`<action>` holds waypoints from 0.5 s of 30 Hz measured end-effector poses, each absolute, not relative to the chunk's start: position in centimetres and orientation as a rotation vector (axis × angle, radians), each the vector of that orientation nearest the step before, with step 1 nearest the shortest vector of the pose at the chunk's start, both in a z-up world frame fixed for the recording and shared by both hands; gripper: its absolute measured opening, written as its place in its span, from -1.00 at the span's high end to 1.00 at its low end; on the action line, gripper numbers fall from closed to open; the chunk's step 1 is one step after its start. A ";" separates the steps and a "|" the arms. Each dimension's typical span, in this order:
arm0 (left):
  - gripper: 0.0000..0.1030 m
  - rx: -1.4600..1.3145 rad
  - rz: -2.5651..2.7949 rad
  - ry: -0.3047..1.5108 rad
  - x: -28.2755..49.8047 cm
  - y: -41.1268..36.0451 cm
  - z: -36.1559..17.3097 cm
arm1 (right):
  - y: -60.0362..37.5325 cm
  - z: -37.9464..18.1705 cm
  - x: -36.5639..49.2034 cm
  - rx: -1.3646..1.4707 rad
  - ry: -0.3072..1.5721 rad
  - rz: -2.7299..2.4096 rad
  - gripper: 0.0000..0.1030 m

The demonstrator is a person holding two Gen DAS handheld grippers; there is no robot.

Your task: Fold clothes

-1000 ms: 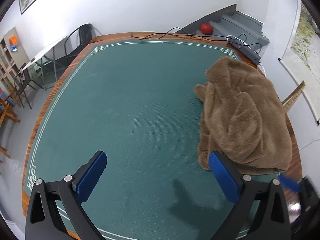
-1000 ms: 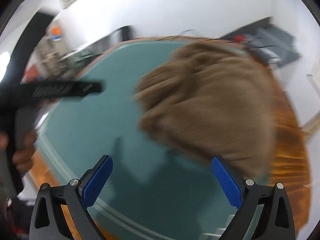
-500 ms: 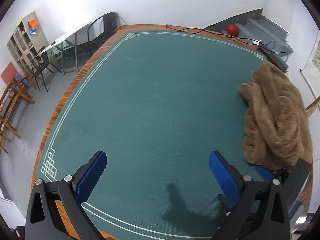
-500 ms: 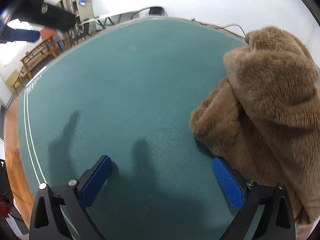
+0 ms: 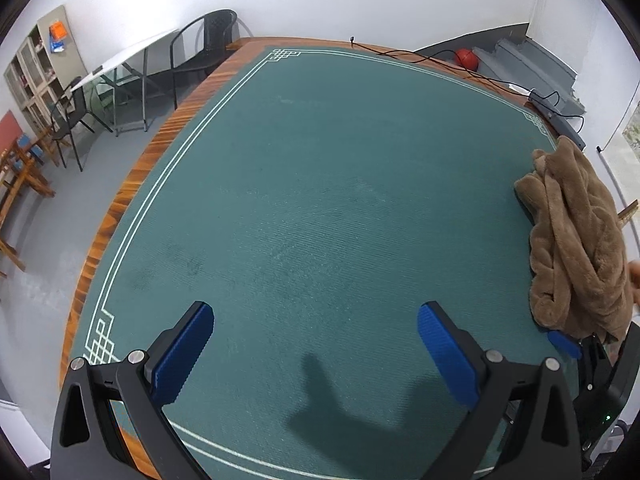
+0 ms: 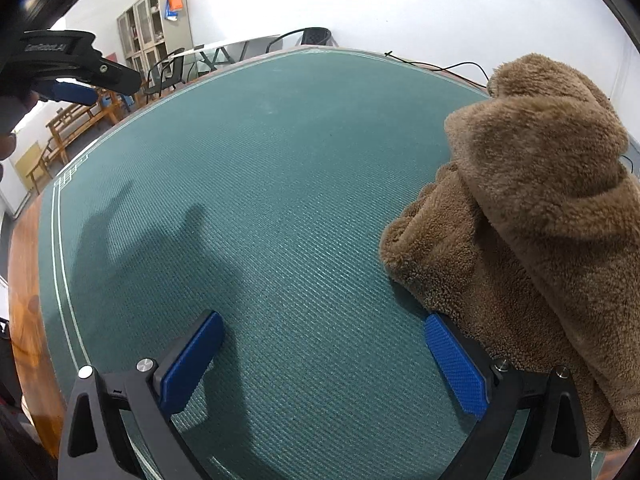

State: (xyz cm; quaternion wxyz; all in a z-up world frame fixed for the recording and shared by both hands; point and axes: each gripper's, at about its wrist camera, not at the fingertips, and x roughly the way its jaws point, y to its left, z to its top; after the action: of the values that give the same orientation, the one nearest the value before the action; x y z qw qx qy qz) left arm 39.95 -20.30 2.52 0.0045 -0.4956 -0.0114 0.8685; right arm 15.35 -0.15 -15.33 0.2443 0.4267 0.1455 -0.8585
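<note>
Brown fleece garment (image 6: 532, 220), crumpled in a loose heap at the right side of a green table mat (image 5: 320, 200), close to its far right corner. Right gripper (image 6: 322, 360) low over the mat, jaws spread wide and empty, right blue pad just at the fleece's near edge; contact not clear. Left gripper (image 5: 316, 348) held higher above bare mat, well apart from the garment, jaws likewise wide, gripping nothing. Wooden table border (image 5: 132, 184) around the mat; black chair (image 5: 208, 40) beyond.
</note>
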 end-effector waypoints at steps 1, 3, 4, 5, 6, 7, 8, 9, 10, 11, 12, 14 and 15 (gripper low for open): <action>-0.99 -1.547 2.719 -0.025 40.0 -20.3 2.6 | -0.5 -15.4 15.2 1.166 0.399 -2.344 -0.99; -0.99 -1.523 2.723 -0.009 39.4 -21.0 2.5 | -1.1 -15.5 15.0 1.166 0.401 -2.344 -0.99; -0.99 -1.518 2.725 -0.009 39.8 -21.5 2.6 | -1.1 -15.5 14.8 1.167 0.401 -2.344 -0.99; -0.99 -1.515 2.728 -0.013 39.9 -21.9 2.6 | -1.1 -15.5 14.6 1.168 0.401 -2.343 -0.99; -0.99 -1.515 2.731 -0.029 39.6 -22.4 2.6 | -0.4 -15.3 14.5 1.169 0.400 -2.340 -0.99; -0.99 -1.517 2.733 -0.050 39.6 -23.0 2.8 | 0.3 -15.1 14.5 1.170 0.399 -2.337 -0.99; -0.99 -1.519 2.731 -0.070 39.8 -23.6 3.0 | 0.4 -15.0 14.5 1.170 0.399 -2.337 -0.99; -0.99 -1.521 2.722 -0.085 40.3 -24.0 3.2 | 0.6 -15.0 14.3 1.169 0.398 -2.335 -0.99; -0.99 -1.518 2.717 -0.091 40.8 -24.6 3.6 | 1.1 -14.9 14.5 1.169 0.397 -2.333 -0.99; -0.99 -1.504 2.726 -0.070 41.9 -25.4 4.3 | 1.7 -14.8 14.7 1.168 0.397 -2.331 -0.99; -0.99 -1.490 2.745 -0.044 43.8 -25.9 5.0 | 1.4 -14.9 14.6 1.168 0.398 -2.331 -0.99; -0.99 -1.480 2.762 -0.029 47.3 -26.8 6.0 | 1.4 -14.9 14.6 1.166 0.398 -2.331 -0.99; -0.99 -1.480 2.764 -0.031 48.9 -27.4 6.4 | 1.4 -14.9 14.5 1.166 0.399 -2.331 -0.99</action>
State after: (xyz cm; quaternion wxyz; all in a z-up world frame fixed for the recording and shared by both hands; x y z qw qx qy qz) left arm 48.92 -27.37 6.41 0.0031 -0.4721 -0.0098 0.8815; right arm 14.50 1.43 -14.94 0.2499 0.4283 0.1465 -0.8560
